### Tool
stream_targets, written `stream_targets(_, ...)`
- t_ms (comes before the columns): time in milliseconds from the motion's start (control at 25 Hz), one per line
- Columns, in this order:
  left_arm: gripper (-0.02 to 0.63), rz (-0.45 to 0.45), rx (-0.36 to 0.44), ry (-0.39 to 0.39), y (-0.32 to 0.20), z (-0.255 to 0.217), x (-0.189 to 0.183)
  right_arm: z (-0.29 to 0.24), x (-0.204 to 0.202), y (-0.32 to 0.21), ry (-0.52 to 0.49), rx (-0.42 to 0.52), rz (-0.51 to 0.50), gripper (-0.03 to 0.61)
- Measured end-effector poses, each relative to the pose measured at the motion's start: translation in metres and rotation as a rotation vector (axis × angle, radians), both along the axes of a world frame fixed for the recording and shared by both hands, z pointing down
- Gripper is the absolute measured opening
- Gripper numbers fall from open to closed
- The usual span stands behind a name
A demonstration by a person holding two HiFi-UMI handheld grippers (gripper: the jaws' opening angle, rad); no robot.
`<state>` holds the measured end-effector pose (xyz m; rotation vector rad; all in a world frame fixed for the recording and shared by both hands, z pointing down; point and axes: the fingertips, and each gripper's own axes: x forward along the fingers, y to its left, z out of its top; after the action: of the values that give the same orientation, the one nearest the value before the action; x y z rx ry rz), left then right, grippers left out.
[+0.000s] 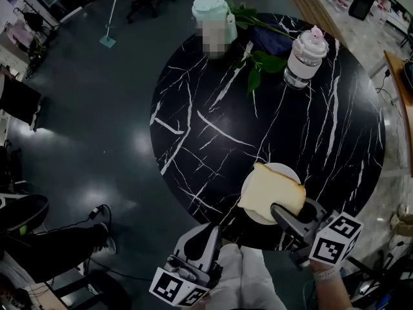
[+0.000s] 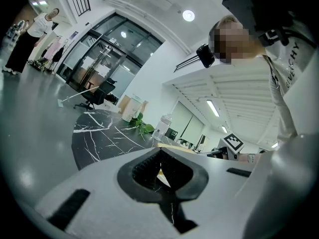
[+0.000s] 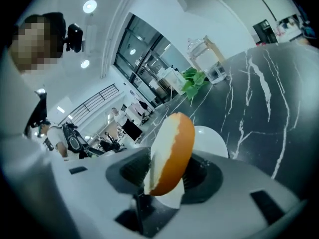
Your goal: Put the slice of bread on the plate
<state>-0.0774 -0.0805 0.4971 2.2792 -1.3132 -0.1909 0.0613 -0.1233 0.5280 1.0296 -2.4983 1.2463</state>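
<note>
R gripper [image 1: 281, 213] clamped on slice of bread [image 1: 271, 196]: soft white crumb, tan crust, rounded top. Slice sits over round white plate [image 1: 288, 170]; contact w/ plate unclear. L gripper [image 1: 208, 239] jaws pressed together, empty, off table edge. Round black marble table [image 1: 213, 128], white veins; glossy grey floor [image 1: 97, 108].

Bread slice [image 1: 271, 192] blankets the plate [image 1: 287, 170], only its far rim and a near sliver peeking out.

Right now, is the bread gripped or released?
Gripped: the right gripper clamps the bread by an edge, over the plate; whether it touches the plate, cannot tell.
</note>
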Motion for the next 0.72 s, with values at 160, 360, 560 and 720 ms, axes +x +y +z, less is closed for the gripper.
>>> stream_targets(160,0.008,-0.008,0.000,0.002,0.000,-0.001,-0.003,0.001,0.002,-0.002,0.106,0.059,-0.030,0.183)
stream_targets(360,0.008,-0.021,-0.003,0.011,0.000,-0.001,-0.006,0.004,0.007,-0.006,0.183,0.093,-0.031,0.223)
stream_targets(560,0.008,-0.027,-0.001,0.011,0.000,-0.001,-0.007,0.005,0.009,-0.008,0.222,0.125,-0.025,0.236)
stream_targets(720,0.008,-0.030,-0.003,0.013,0.000,-0.001,-0.007,0.003,0.011,-0.009,0.260,0.167,-0.020,0.242)
